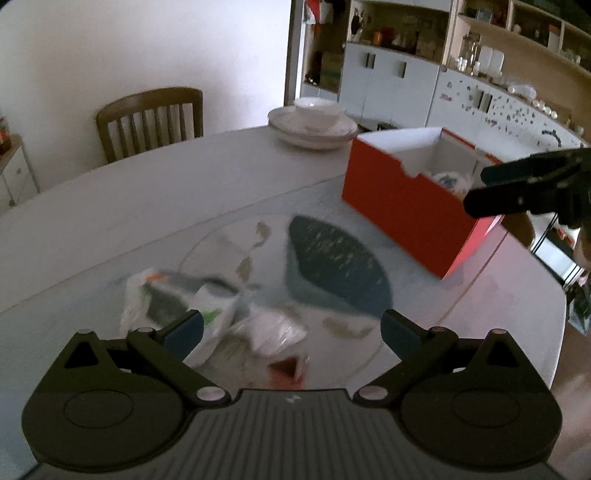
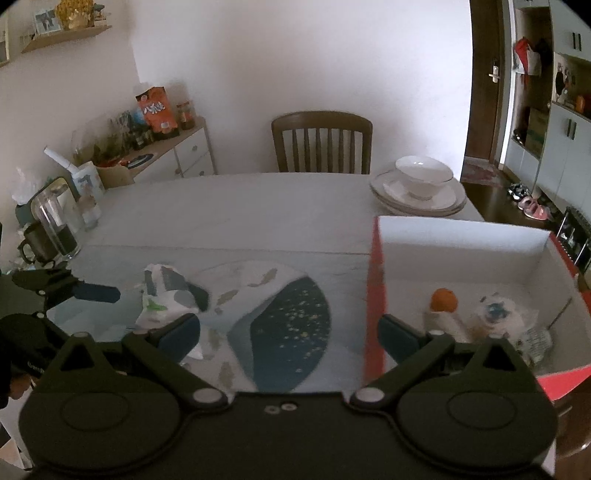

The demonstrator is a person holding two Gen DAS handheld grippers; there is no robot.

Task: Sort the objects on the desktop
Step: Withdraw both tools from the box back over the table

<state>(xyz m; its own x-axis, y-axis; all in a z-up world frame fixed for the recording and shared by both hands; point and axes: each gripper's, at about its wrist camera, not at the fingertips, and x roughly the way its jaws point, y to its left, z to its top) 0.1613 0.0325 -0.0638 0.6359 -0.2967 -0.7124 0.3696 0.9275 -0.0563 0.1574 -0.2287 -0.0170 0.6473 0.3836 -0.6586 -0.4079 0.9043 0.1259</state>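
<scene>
While both grippers' fingers stand wide and empty, crumpled packets (image 1: 207, 317) lie beside the red box (image 1: 406, 206).

A dining room in a lived-in home.
A pale dining table (image 2: 240, 214) holds stacked white plates (image 2: 417, 199) with a bowl on top; a wooden slat-back chair (image 2: 321, 142) stands against the white wall. A low sideboard (image 2: 184, 151) carries snack bags and jars, cluttered shelving (image 1: 406, 33) sits above white cabinets, and shoes (image 2: 528, 203) lie by a doorway.
</scene>
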